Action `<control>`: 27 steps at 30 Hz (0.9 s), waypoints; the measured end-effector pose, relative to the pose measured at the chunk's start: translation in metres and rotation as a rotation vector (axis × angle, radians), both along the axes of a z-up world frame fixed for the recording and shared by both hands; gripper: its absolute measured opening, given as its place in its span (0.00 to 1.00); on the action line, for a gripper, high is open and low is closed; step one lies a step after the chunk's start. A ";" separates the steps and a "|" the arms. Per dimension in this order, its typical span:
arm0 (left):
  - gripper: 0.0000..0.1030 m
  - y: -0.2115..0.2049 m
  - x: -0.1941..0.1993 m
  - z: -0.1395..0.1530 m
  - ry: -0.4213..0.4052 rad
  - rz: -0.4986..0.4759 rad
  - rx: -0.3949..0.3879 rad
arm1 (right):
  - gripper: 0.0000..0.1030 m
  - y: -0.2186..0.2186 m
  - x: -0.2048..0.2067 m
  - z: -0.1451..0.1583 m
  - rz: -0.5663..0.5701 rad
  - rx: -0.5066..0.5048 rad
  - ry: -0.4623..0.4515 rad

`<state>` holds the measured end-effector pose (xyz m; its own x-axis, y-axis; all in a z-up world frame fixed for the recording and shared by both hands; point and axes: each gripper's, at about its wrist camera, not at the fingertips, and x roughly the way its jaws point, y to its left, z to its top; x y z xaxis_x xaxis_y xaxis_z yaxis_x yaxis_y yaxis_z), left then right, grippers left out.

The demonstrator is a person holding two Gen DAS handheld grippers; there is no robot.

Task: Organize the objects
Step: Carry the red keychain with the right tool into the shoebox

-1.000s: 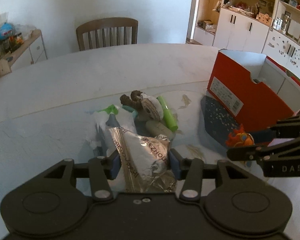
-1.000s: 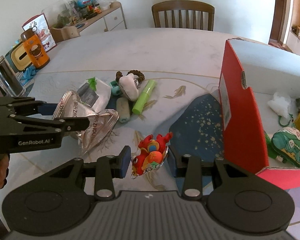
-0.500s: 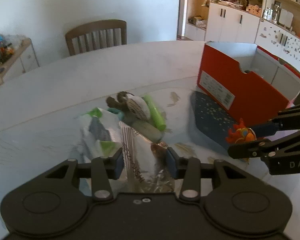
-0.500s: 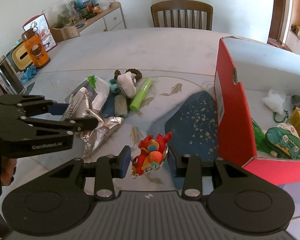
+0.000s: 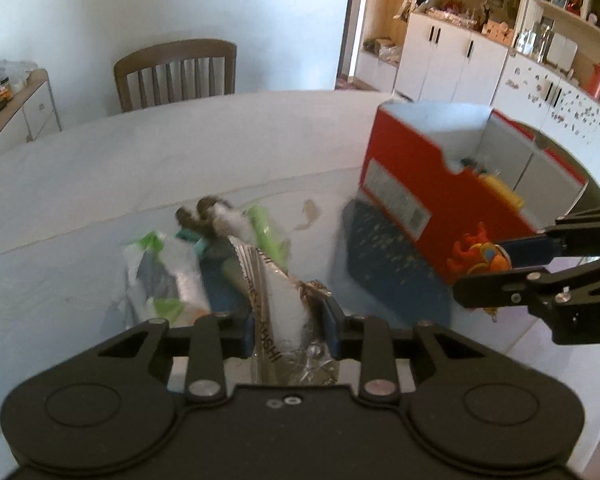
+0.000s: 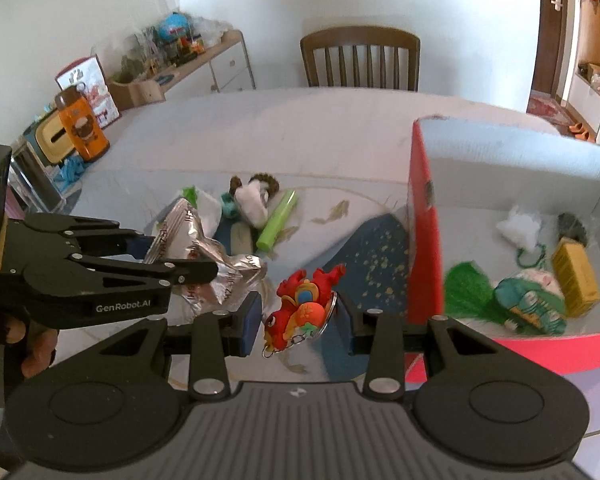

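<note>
My left gripper point(image 5: 290, 328) is shut on a crinkled silver foil packet point(image 5: 284, 312), held above the table; the same packet point(image 6: 204, 252) shows at the left of the right wrist view. My right gripper point(image 6: 298, 318) is shut on a red and orange dragon keychain toy point(image 6: 300, 304), lifted beside the red shoebox point(image 6: 424, 240). From the left wrist, the toy point(image 5: 478, 256) hangs in front of the box point(image 5: 428, 200). On the table remain a white-green bag point(image 6: 208, 208), a green tube point(image 6: 278, 220), a white plush with brown beads point(image 6: 252, 200) and a grey-green roll point(image 6: 242, 238).
The box holds a green tassel point(image 6: 466, 292), a green pouch point(image 6: 530, 304), a yellow carton point(image 6: 576, 280) and white fluff point(image 6: 518, 228). A dark blue mat point(image 6: 376, 248) lies by the box. A wooden chair point(image 6: 360, 60) stands at the far side, an orange bottle point(image 6: 82, 126) at the left.
Both grippers have risen and shifted right toward the red box, each carrying its item. The left gripper has squeezed tighter on the foil packet.
</note>
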<state>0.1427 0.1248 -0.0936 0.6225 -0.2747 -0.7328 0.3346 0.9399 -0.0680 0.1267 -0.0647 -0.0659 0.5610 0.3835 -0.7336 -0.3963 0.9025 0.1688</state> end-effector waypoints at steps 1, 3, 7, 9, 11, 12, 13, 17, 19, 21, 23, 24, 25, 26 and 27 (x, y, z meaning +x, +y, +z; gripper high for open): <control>0.30 -0.002 0.000 0.005 -0.005 -0.001 -0.009 | 0.37 -0.003 0.000 0.004 0.000 -0.001 -0.006; 0.30 -0.007 0.000 0.015 -0.015 0.000 -0.036 | 0.37 -0.012 0.001 0.013 -0.001 0.007 -0.013; 0.30 -0.020 0.002 0.037 -0.051 -0.007 -0.068 | 0.37 -0.032 0.004 0.030 -0.012 0.011 -0.043; 0.30 -0.029 0.004 0.047 -0.067 -0.014 -0.080 | 0.37 -0.045 0.007 0.037 -0.024 0.015 -0.061; 0.28 -0.039 0.006 0.056 -0.083 -0.023 -0.087 | 0.37 -0.057 0.010 0.043 -0.035 0.015 -0.075; 0.27 -0.046 0.007 0.061 -0.094 -0.029 -0.087 | 0.37 -0.062 0.011 0.045 -0.040 0.012 -0.080; 0.25 -0.051 0.007 0.064 -0.104 -0.034 -0.086 | 0.37 -0.067 0.013 0.047 -0.042 0.010 -0.086; 0.15 -0.079 0.011 0.075 -0.144 -0.061 -0.085 | 0.37 -0.090 0.018 0.053 -0.052 0.002 -0.108; 0.14 -0.093 0.016 0.074 -0.144 -0.064 -0.071 | 0.37 -0.101 0.020 0.053 -0.058 -0.003 -0.113; 0.14 -0.101 0.021 0.071 -0.136 -0.046 -0.065 | 0.37 -0.114 0.022 0.054 -0.068 -0.001 -0.113; 0.16 -0.103 0.025 0.066 -0.128 -0.015 -0.054 | 0.37 -0.127 0.024 0.053 -0.073 0.000 -0.112; 0.19 -0.102 0.026 0.063 -0.120 -0.001 -0.046 | 0.37 -0.132 0.025 0.053 -0.074 -0.002 -0.113; 0.20 -0.101 0.027 0.059 -0.110 0.009 -0.039 | 0.37 -0.137 0.027 0.052 -0.077 -0.005 -0.112; 0.20 -0.100 0.028 0.055 -0.100 0.022 -0.031 | 0.37 -0.142 0.029 0.051 -0.077 -0.005 -0.112; 0.22 -0.097 0.028 0.050 -0.088 0.033 -0.020 | 0.37 -0.146 0.030 0.051 -0.078 -0.006 -0.112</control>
